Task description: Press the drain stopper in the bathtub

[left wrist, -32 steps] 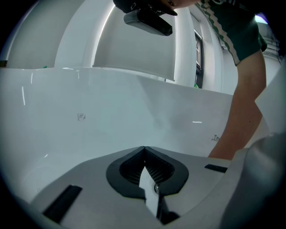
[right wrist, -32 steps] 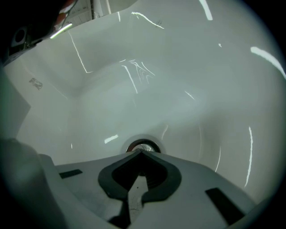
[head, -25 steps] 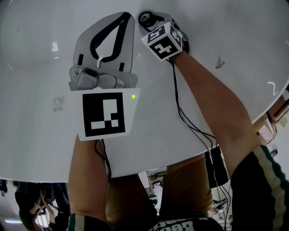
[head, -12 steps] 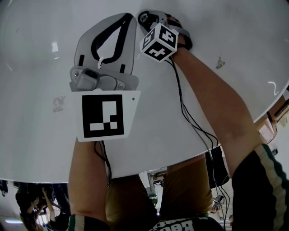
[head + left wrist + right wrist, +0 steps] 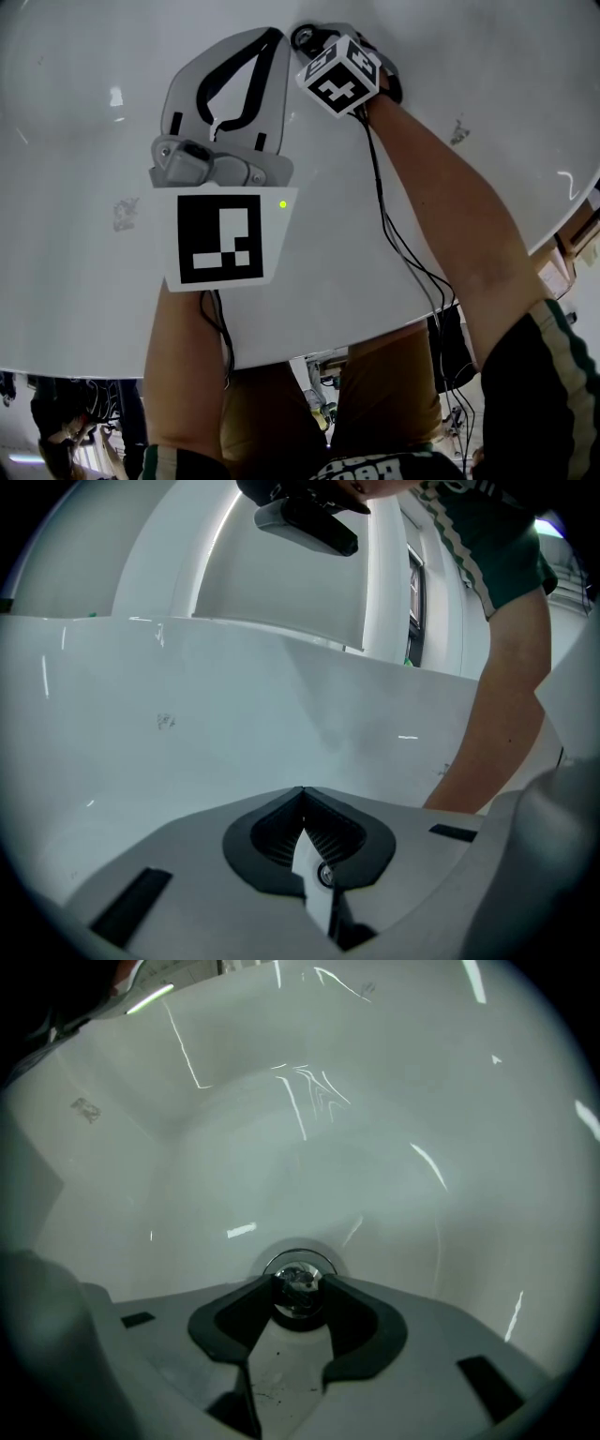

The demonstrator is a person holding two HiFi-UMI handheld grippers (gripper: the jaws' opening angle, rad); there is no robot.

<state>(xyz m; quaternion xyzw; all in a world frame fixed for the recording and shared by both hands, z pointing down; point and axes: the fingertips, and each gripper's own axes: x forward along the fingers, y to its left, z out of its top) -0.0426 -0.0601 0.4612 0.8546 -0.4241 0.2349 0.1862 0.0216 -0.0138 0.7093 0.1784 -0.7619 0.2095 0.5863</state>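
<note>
Two grippers are down in the bathtub (image 5: 403,1129); only one counts for the press. The drain stopper (image 5: 296,1279) sits at the low point of the tub floor. We see it dead ahead of the right gripper (image 5: 300,1290), its chrome cap centred between the tips. Those jaws stand apart and have just been closing, with the cap between them; we see no firm pinch. The stopper is round, so there is no long axis to match. We judge the push should run straight down along the gripper's own line. The left gripper (image 5: 302,797) is clenched on nothing, just beside the right and aimed at the tub wall. It is the less near of the two.
</note>
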